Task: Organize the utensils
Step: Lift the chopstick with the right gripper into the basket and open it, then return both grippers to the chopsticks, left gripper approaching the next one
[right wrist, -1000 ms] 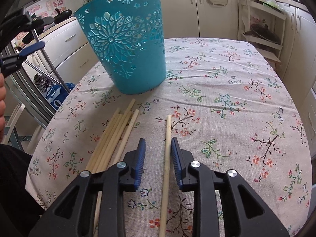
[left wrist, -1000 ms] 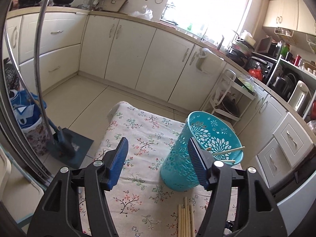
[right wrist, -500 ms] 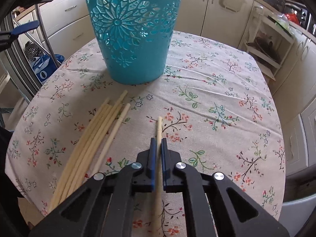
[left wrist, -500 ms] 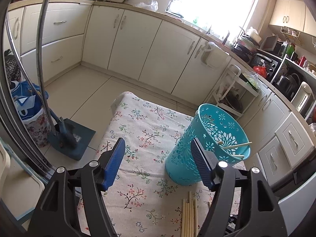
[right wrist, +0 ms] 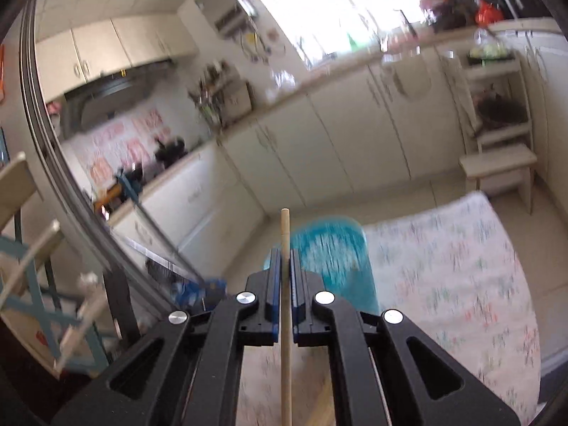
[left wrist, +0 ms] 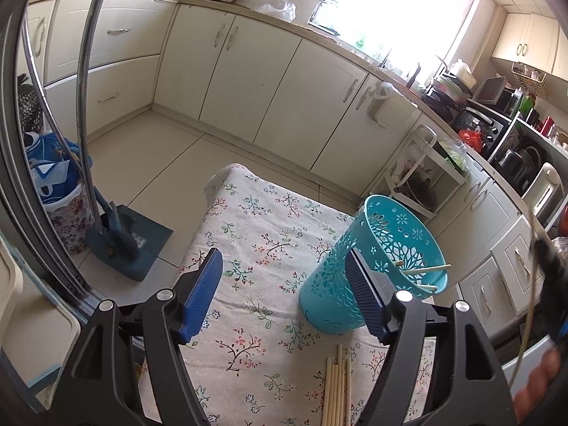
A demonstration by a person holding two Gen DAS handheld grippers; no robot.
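Kitchen backdrop — right claw [right wrist: 283, 266] clamped tight around one chopstick [right wrist: 285, 234].

Your right gripper [right wrist: 283, 266] pinches one pale wooden chopstick [right wrist: 285, 234], its tip poking out past the pads. The teal cutout basket [left wrist: 372, 277] stands upright just behind your left gripper [left wrist: 284, 284], chopsticks inside; a loose chopstick bundle [left wrist: 337, 390] lies below it.

Right tool [right wrist: 283, 259] clamped (raised, tilted upward); left tool [left wrist: 284, 284] spread wide.
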